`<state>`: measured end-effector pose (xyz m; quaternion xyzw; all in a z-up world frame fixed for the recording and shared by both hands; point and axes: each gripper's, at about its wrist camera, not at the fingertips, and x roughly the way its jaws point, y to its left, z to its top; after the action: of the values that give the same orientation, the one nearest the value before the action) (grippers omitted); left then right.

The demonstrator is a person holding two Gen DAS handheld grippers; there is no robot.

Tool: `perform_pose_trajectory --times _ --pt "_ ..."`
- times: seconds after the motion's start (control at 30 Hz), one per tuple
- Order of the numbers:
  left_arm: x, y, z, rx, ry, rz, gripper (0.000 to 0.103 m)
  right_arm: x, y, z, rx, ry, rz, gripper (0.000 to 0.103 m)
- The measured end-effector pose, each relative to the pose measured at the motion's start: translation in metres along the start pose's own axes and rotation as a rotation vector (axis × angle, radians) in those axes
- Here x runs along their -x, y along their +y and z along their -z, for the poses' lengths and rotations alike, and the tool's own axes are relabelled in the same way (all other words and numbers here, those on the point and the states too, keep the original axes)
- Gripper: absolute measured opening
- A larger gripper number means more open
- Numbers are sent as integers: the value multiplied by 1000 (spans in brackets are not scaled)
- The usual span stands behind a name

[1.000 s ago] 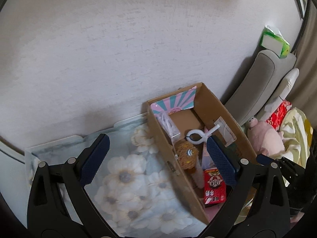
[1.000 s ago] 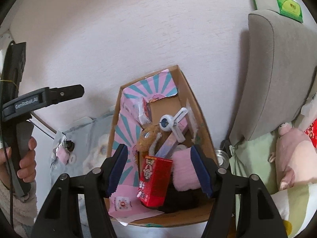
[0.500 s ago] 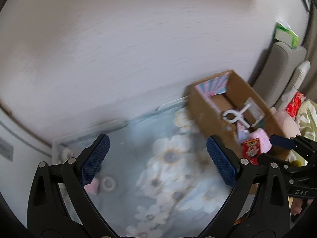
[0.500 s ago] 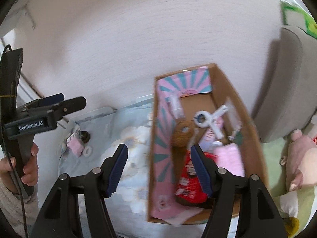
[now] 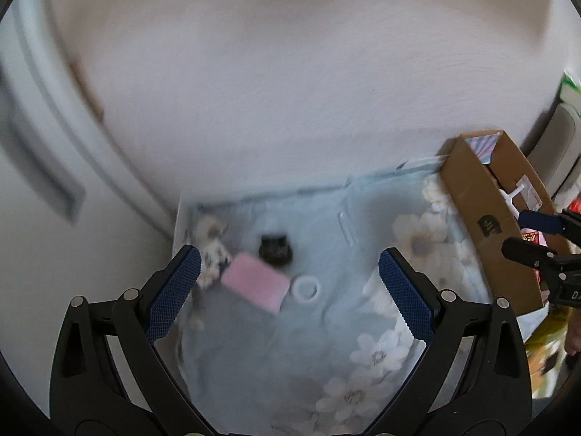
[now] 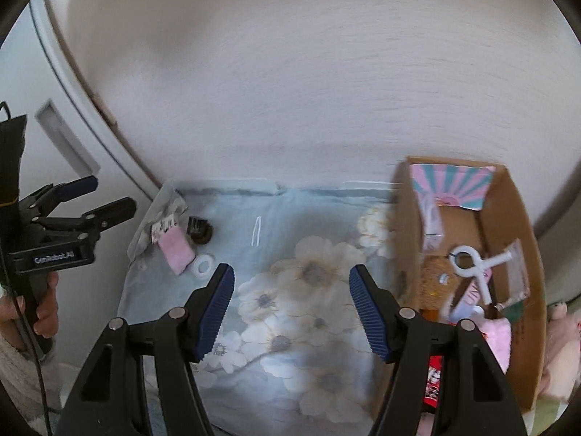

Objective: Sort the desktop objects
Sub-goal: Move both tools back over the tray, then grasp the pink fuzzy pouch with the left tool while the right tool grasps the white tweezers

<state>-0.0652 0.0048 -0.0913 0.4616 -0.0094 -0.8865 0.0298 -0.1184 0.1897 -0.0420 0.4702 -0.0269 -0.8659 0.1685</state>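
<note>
**Two empty grippers above a flowered cloth, loose items at its far left corner**

Left wrist view: the left gripper (image 5: 288, 283) hangs over a pale blue tablecloth printed with white flowers (image 5: 381, 334), its blue-padded jaws spread wide with nothing between them. Beyond the tips, near the cloth's far left corner, lie a flat pink rectangular pad (image 5: 255, 286), a small black round object (image 5: 275, 249) just behind it, and a small white ring (image 5: 306, 288) just to the pad's right. A crumpled clear packet with dark print (image 5: 212, 254) sits to the pad's left. The picture is blurred, so finer detail cannot be told. At the right edge stands an open brown cardboard box (image 5: 479, 214), with the right gripper (image 5: 533, 236) reaching in beside it.

Right wrist view: the right gripper (image 6: 291, 296) also stands spread and empty over the flowered cloth (image 6: 308, 283). The cardboard box (image 6: 515, 214) is to its right, lined with pink and teal striped paper (image 6: 454, 185) and holding a white plastic clip with a ring end (image 6: 475, 265), a brown fuzzy ball (image 6: 437, 283), a pink soft item (image 6: 497, 338) and a red printed packet (image 6: 434, 378). Far left on the cloth are the pink pad (image 6: 177, 252), black object (image 6: 199, 227) and white ring (image 6: 204, 264). At the left edge a hand (image 6: 40, 312) holds the left gripper (image 6: 98, 196), jaws apart.
</note>
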Motion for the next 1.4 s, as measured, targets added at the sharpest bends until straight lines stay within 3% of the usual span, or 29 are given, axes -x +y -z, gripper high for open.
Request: perform_pose_trajectory --times 0.2,0.33,0.5,0.7,0.9,1.1,1.17,1.3,1.4 --pt "-34 41 39 103 130 -16 99 -37 12 12 19 109 -20 62" --pt "-47 55 58 127 164 -29 99 -64 23 14 34 171 -37 62" --pt "-73 67 75 197 200 21 99 -101 41 7 58 217 -25 62" --pt "-102 71 75 274 234 78 99 -138 61 -2 61 250 -52 62" --pt "-136 68 57 338 265 75 99 -169 75 -12 87 249 -30 62" --pt "-168 68 53 374 316 87 98 -194 68 -27 29 221 -40 62" --pt "-176 67 55 381 332 83 98 -203 69 -32 46 214 -7 55" --pt "-181 63 56 374 322 69 98 -221 65 -37 44 241 34 31" --pt "-182 54 55 341 312 36 97 -226 63 -37 51 232 49 26"
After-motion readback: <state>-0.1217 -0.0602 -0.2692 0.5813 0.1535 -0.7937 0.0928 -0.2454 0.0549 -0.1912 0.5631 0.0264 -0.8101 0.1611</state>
